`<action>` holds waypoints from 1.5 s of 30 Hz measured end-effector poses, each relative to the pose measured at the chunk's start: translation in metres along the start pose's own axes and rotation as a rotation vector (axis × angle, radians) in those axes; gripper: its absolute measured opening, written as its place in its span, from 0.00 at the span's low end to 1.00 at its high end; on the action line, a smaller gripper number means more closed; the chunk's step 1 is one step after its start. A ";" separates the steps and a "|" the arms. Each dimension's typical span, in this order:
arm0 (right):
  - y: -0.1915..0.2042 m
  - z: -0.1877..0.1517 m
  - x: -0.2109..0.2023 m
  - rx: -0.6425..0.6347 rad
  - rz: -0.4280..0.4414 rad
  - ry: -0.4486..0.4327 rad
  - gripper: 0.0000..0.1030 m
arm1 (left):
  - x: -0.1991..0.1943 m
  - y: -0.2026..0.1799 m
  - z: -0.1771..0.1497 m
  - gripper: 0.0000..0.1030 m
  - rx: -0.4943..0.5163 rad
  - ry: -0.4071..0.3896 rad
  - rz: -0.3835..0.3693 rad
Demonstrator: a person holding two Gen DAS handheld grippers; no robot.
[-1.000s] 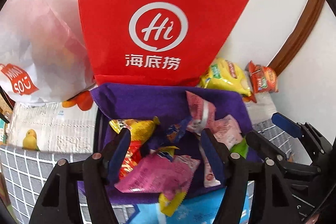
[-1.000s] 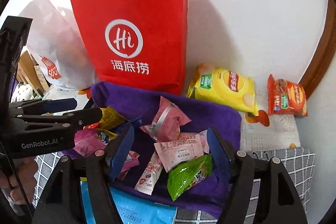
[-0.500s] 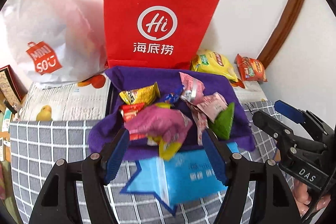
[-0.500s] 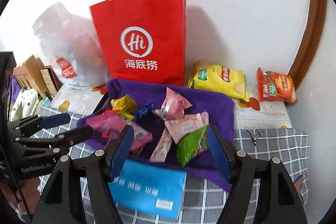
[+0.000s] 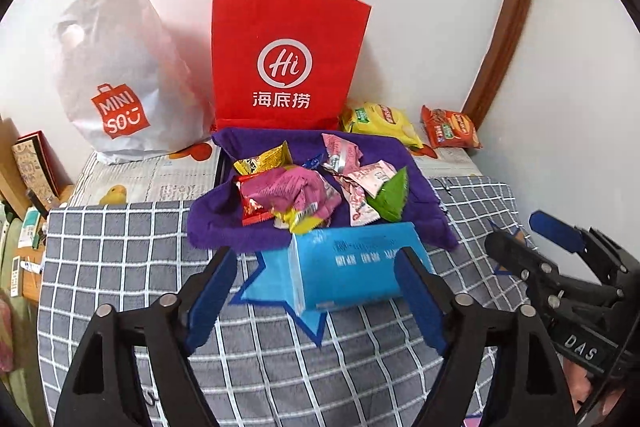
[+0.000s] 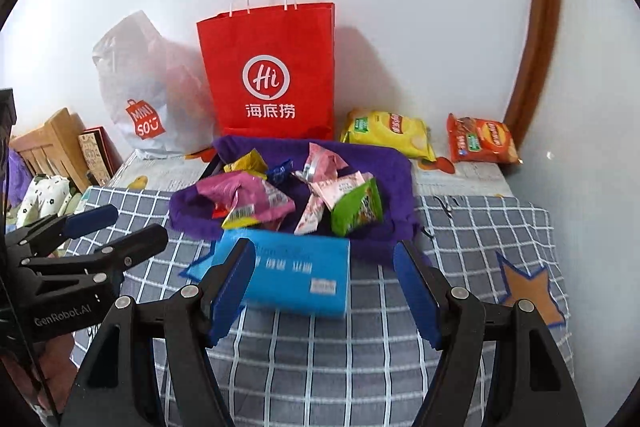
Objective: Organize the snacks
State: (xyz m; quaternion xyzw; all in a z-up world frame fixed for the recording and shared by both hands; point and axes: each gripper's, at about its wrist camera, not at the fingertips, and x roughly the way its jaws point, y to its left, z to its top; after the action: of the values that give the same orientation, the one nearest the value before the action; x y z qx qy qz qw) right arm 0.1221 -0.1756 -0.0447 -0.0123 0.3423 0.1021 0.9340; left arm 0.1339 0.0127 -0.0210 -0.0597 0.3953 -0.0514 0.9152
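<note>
Both claws are hovering over the checked cloth [image 5: 120,267] of the worktop, well short of the snacks. The left claw [image 5: 320,291] is standing wide and its jaws are opening, nothing between them. The right claw [image 6: 324,287] is likewise wide, its jaws opening and empty.

The snack packets [image 5: 320,187] are lying heaped on the purple towel [image 5: 224,223], just in front of the red paper bag [image 5: 288,67]. A blue pack [image 5: 348,267] is lying at the towel's near edge. A yellow chip bag [image 6: 388,133] and an orange chip bag [image 6: 480,141] are lying apart by the wall.

Judgement: the step in hand appears to be choosing a first packet. Good practice is taking the topmost pink packet [image 6: 248,195] by a crimped edge, one at a time, without dragging the towel.
</note>
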 end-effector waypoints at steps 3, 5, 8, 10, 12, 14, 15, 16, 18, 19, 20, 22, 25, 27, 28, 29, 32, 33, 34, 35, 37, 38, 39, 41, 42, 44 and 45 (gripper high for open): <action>0.003 -0.012 -0.018 0.014 -0.005 -0.021 0.78 | -0.017 -0.004 -0.010 0.88 0.021 -0.034 0.012; 0.006 -0.021 -0.030 0.010 -0.021 -0.033 0.84 | -0.030 -0.009 -0.016 0.88 0.044 -0.051 0.023; 0.008 -0.033 -0.046 0.003 -0.033 -0.055 0.84 | -0.045 -0.014 -0.025 0.89 0.063 -0.075 0.047; 0.006 -0.039 -0.054 0.014 -0.033 -0.056 0.85 | -0.052 -0.016 -0.031 0.90 0.065 -0.083 0.048; 0.003 -0.043 -0.061 0.030 -0.030 -0.064 0.86 | -0.059 -0.019 -0.037 0.92 0.064 -0.091 0.045; -0.002 -0.046 -0.068 0.045 -0.031 -0.070 0.87 | -0.064 -0.021 -0.041 0.92 0.061 -0.098 0.054; -0.004 -0.049 -0.072 0.052 -0.034 -0.076 0.87 | -0.066 -0.022 -0.043 0.93 0.063 -0.101 0.059; -0.006 -0.050 -0.074 0.057 -0.037 -0.080 0.87 | -0.068 -0.023 -0.045 0.93 0.064 -0.104 0.070; -0.009 -0.054 -0.079 0.064 -0.044 -0.088 0.88 | -0.072 -0.024 -0.049 0.93 0.061 -0.113 0.076; -0.011 -0.057 -0.082 0.068 -0.046 -0.090 0.88 | -0.074 -0.024 -0.051 0.93 0.057 -0.115 0.075; -0.012 -0.059 -0.083 0.070 -0.048 -0.091 0.87 | -0.076 -0.023 -0.052 0.93 0.053 -0.118 0.073; -0.014 -0.063 -0.086 0.074 -0.053 -0.092 0.88 | -0.079 -0.025 -0.055 0.93 0.050 -0.121 0.067; -0.017 -0.067 -0.090 0.078 -0.059 -0.094 0.88 | -0.083 -0.029 -0.057 0.93 0.051 -0.127 0.055; -0.020 -0.068 -0.092 0.087 -0.061 -0.096 0.88 | -0.085 -0.032 -0.059 0.93 0.055 -0.129 0.049; -0.021 -0.069 -0.093 0.089 -0.063 -0.097 0.88 | -0.086 -0.033 -0.060 0.93 0.060 -0.130 0.048; -0.023 -0.069 -0.094 0.092 -0.064 -0.099 0.88 | -0.087 -0.035 -0.061 0.93 0.066 -0.132 0.051; -0.026 -0.071 -0.097 0.098 -0.076 -0.103 0.88 | -0.089 -0.038 -0.062 0.93 0.072 -0.134 0.059; -0.027 -0.072 -0.097 0.099 -0.077 -0.104 0.88 | -0.089 -0.038 -0.063 0.93 0.070 -0.134 0.057; -0.028 -0.072 -0.098 0.098 -0.076 -0.105 0.88 | -0.089 -0.038 -0.063 0.93 0.066 -0.133 0.054; -0.028 -0.072 -0.098 0.098 -0.076 -0.107 0.88 | -0.089 -0.038 -0.063 0.93 0.063 -0.133 0.053; -0.029 -0.073 -0.099 0.096 -0.077 -0.110 0.88 | -0.090 -0.038 -0.062 0.93 0.063 -0.134 0.053; -0.030 -0.073 -0.100 0.097 -0.079 -0.110 0.88 | -0.090 -0.038 -0.062 0.93 0.064 -0.134 0.054; -0.030 -0.073 -0.100 0.098 -0.080 -0.111 0.88 | -0.090 -0.038 -0.061 0.93 0.064 -0.135 0.055; -0.031 -0.073 -0.101 0.102 -0.080 -0.114 0.88 | -0.091 -0.038 -0.061 0.93 0.065 -0.137 0.054; -0.031 -0.072 -0.100 0.103 -0.079 -0.114 0.88 | -0.091 -0.037 -0.061 0.93 0.066 -0.137 0.055; -0.031 -0.072 -0.100 0.103 -0.077 -0.115 0.87 | -0.091 -0.037 -0.061 0.93 0.067 -0.138 0.056; -0.031 -0.072 -0.101 0.101 -0.076 -0.117 0.88 | -0.091 -0.037 -0.061 0.93 0.066 -0.137 0.055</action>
State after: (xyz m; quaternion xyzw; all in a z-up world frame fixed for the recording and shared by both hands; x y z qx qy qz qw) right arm 0.0071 -0.2307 -0.0369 0.0278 0.2912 0.0495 0.9550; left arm 0.0256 -0.0151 0.0087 -0.0220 0.3311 -0.0350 0.9427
